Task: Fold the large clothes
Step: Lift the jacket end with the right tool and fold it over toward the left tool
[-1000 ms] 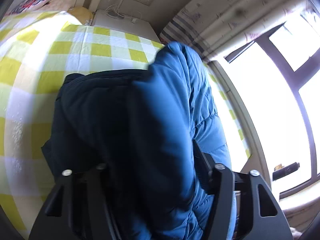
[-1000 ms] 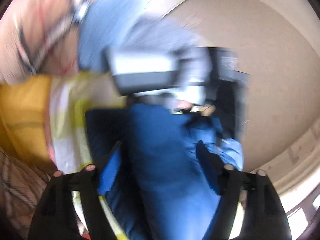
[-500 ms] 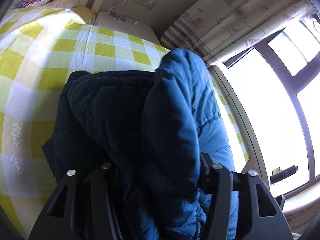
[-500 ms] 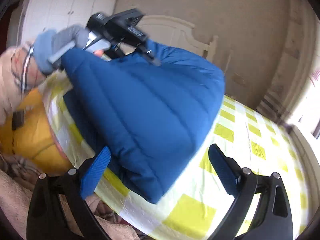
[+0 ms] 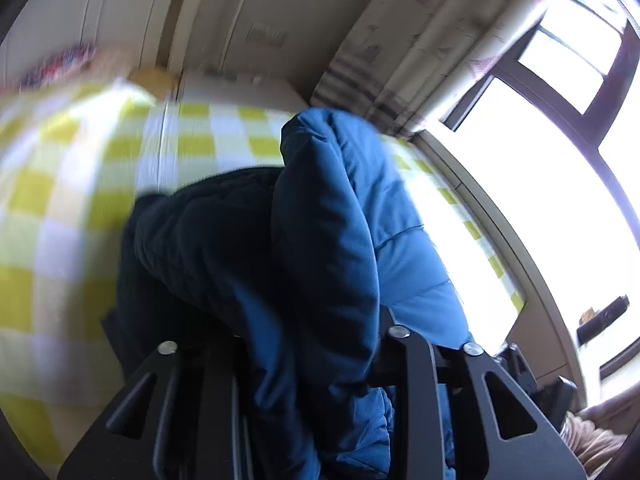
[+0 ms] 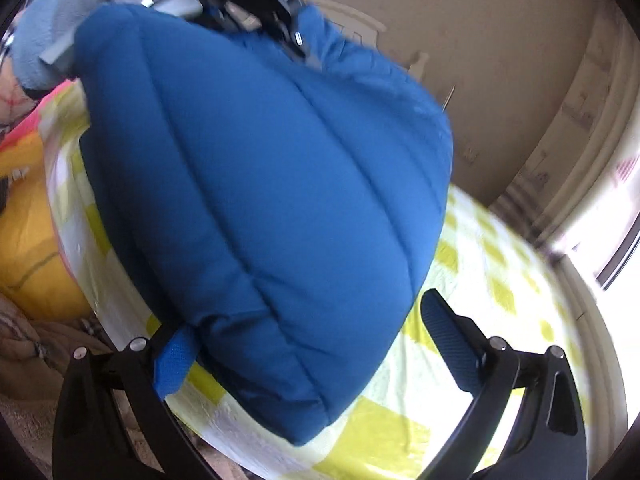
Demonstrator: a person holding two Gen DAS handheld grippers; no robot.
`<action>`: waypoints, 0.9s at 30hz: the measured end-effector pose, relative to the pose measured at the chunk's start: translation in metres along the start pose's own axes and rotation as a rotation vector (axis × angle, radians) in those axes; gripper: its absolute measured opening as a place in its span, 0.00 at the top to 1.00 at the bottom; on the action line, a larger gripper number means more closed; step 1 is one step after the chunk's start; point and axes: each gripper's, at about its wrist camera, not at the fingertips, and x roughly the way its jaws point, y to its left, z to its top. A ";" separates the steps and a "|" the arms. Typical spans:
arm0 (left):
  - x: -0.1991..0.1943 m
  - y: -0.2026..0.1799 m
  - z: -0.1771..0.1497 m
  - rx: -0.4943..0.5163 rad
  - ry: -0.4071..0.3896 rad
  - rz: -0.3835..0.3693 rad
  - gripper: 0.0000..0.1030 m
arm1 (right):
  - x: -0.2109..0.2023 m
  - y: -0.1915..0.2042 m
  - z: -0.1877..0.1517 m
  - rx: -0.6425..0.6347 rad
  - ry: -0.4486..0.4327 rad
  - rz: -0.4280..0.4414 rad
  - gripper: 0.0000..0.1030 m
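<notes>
1. Since a moment ago, the left gripper (image 5: 316,364) has narrowed and is closing, clenched on the blue jacket (image 6: 256,200).
2. The right gripper (image 6: 308,344) spreads wider, released, beside the jacket's hem.
3. The jacket hangs over the checked bed's (image 6: 500,292) near edge.

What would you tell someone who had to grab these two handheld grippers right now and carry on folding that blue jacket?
Left gripper: jaws closing on a bunched fold of the blue puffer jacket, lifting that part above the bed.
Right gripper: jaws spread wide and opening; the jacket's lower edge hangs between them, not pinched.
Jacket: partly raised, the rest lying on the yellow checked bedspread.
Done: one side gathered and lifted.
Left: probably grip the hanging edge, lay the fold over, flatten.
</notes>
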 end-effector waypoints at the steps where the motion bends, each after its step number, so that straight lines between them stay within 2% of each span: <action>1: -0.011 -0.006 0.003 0.022 -0.015 -0.004 0.77 | 0.002 -0.002 0.000 0.012 0.011 0.011 0.03; 4: -0.052 -0.027 0.011 0.106 -0.078 -0.002 0.79 | 0.002 0.003 0.001 -0.017 0.023 -0.018 0.03; 6: -0.062 -0.017 0.009 0.098 -0.084 -0.017 0.79 | 0.003 0.003 0.002 -0.019 0.026 -0.023 0.03; 8: -0.053 0.022 0.001 0.010 -0.071 -0.024 0.79 | 0.006 0.003 0.002 -0.009 0.029 -0.021 0.03; 11: -0.017 0.078 -0.022 -0.129 -0.018 -0.042 0.78 | 0.008 0.002 0.002 -0.006 0.031 -0.018 0.03; 12: -0.009 0.097 -0.035 -0.173 -0.031 -0.087 0.78 | 0.009 0.001 0.002 -0.005 0.032 -0.016 0.03; 14: -0.011 0.104 -0.039 -0.201 -0.058 -0.136 0.78 | 0.011 0.001 0.001 0.001 0.034 -0.007 0.03; 17: -0.023 0.081 -0.030 -0.109 -0.054 -0.074 0.78 | 0.016 -0.004 0.002 0.009 0.040 0.001 0.03; 20: -0.022 0.077 -0.029 -0.073 -0.027 -0.031 0.77 | 0.018 -0.008 0.002 0.017 0.051 0.011 0.03; 23: -0.010 0.096 -0.047 -0.127 -0.045 -0.035 0.64 | 0.012 -0.016 0.008 0.005 0.089 0.097 0.05; 24: -0.007 0.102 -0.051 -0.147 -0.057 -0.050 0.59 | 0.003 -0.022 0.009 0.007 0.081 0.163 0.05; 26: -0.008 0.115 -0.060 -0.186 -0.085 -0.092 0.57 | -0.019 -0.035 0.016 0.061 0.017 0.305 0.05; 27: -0.009 0.115 -0.062 -0.188 -0.092 -0.091 0.56 | -0.032 -0.043 0.024 0.102 -0.048 0.355 0.05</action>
